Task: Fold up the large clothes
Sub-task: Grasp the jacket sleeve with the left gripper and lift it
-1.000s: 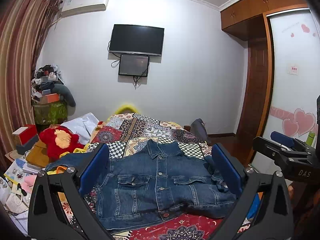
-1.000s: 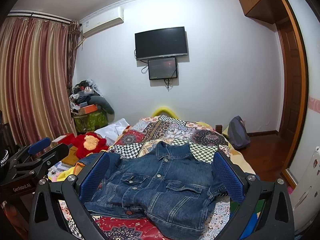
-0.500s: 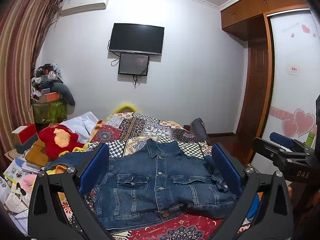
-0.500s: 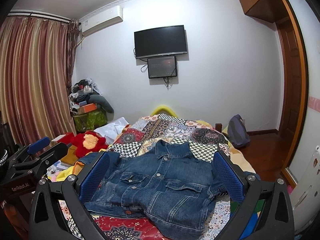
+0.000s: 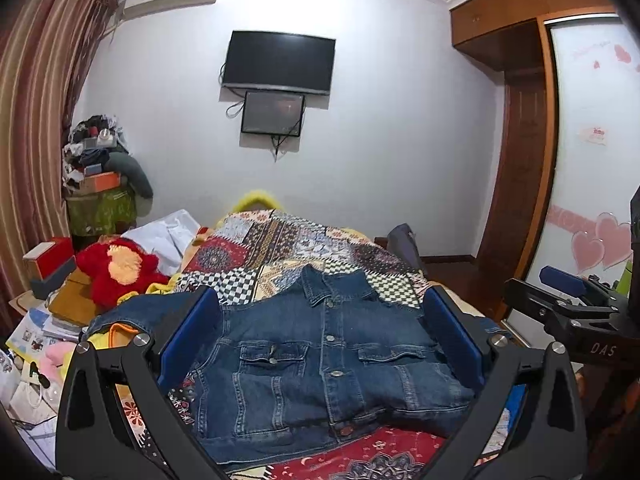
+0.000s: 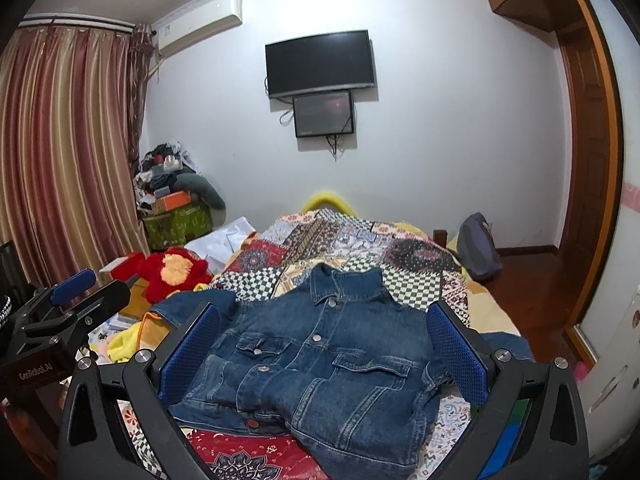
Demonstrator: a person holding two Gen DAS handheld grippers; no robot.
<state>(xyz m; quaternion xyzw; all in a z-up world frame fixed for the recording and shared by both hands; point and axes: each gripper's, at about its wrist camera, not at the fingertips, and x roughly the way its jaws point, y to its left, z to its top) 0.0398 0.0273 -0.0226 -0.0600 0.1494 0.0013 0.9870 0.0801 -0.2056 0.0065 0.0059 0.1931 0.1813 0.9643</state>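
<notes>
Little has shifted since a second ago. Left wrist view: left gripper (image 5: 320,344) gapes empty above the denim jacket (image 5: 320,360), which lies flat on the patchwork bedspread (image 5: 288,248); the right gripper (image 5: 576,312) reads "DAS". Right wrist view: right gripper (image 6: 320,348) spread wide, empty; the other is labelled "GenRobot.AI".

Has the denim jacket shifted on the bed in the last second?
No. The denim jacket lies front-up, its collar at the same checkered patch of the patchwork quilt as before. Both open grippers hover over it.

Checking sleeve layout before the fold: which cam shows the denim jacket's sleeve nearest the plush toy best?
Right wrist: sleeve and cuff lie exposed. Left wrist: the left gripper's blue pad hides part of it.
</notes>
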